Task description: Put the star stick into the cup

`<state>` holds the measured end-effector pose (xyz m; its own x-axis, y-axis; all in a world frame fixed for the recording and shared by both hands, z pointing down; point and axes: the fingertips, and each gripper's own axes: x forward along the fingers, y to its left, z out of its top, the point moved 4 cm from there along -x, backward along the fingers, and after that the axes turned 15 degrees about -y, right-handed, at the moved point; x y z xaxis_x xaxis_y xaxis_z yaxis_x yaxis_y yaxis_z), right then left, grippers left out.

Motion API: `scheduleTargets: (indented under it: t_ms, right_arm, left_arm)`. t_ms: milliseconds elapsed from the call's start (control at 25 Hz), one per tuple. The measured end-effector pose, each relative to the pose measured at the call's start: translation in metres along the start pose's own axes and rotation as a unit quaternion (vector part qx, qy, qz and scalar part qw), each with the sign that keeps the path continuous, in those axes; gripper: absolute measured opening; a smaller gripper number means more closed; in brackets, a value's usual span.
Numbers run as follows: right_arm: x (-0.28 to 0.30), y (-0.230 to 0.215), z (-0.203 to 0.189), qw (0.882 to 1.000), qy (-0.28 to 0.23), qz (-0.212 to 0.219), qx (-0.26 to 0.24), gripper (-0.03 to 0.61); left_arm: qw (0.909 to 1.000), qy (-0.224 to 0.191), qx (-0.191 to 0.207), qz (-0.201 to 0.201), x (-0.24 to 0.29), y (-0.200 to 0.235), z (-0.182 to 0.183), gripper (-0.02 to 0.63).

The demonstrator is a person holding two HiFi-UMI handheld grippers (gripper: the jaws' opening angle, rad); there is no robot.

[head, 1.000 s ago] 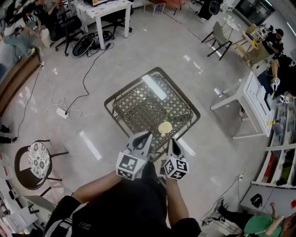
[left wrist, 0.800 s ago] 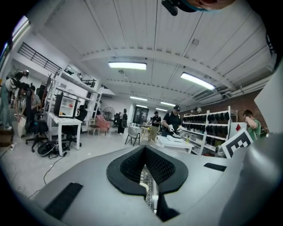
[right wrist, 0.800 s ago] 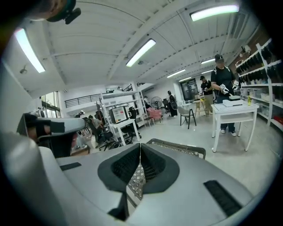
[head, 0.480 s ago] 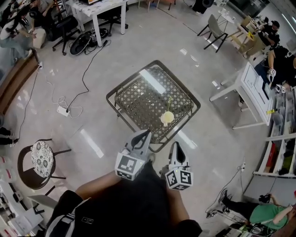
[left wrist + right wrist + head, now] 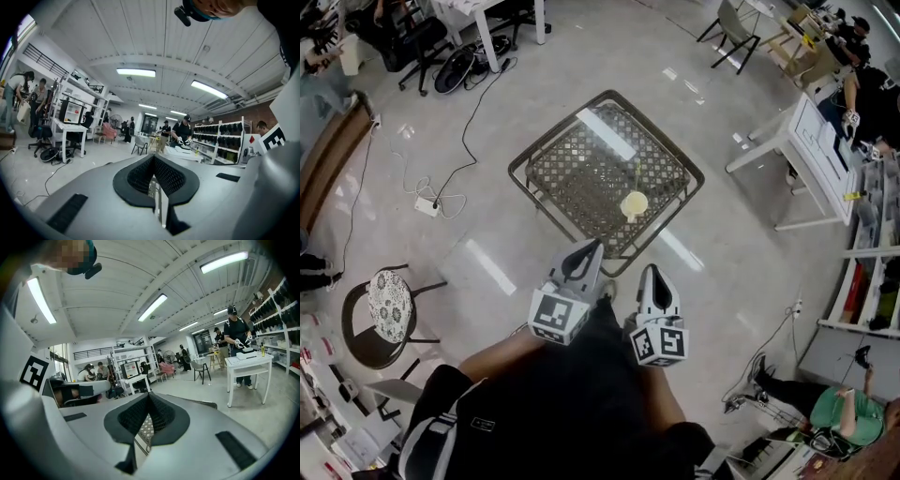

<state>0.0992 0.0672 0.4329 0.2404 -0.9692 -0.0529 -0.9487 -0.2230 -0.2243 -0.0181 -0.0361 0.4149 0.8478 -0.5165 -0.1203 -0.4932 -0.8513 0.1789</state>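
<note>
A small pale yellow cup (image 5: pixel 635 203) stands near the front right edge of a metal lattice table (image 5: pixel 581 169). A thin pale stick (image 5: pixel 635 178) rises out of the cup; its star end is too small to make out. Both grippers hang over the floor short of the table, held close to the person's body. My left gripper (image 5: pixel 591 247) is shut with nothing in it, its tips meeting in the left gripper view (image 5: pixel 153 160). My right gripper (image 5: pixel 649 271) is also shut and empty (image 5: pixel 149 398). A strip of lattice shows through the right jaws' lower gap.
A white desk (image 5: pixel 806 155) stands to the right of the table, with shelves (image 5: pixel 872 300) beyond it. A round chair with a patterned seat (image 5: pixel 389 314) is at the left. A cable and power strip (image 5: pixel 427 202) lie on the floor. People work at the room's edges.
The person has stepped back from the table. Both grippers have drawn away from the cup and now hang over the floor, and the right one has dropped lower in view. The cup has not moved.
</note>
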Motion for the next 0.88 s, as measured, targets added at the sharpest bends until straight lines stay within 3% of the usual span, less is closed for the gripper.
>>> scheduleTargets:
  t_ms: [880]
  right_arm:
    - [0.018, -0.028, 0.007, 1.0, -0.018, 0.011, -0.001, 0.011]
  left_arm:
    - [0.9998, 0.002, 0.017, 0.008, 0.022, -0.011, -0.01, 0.015]
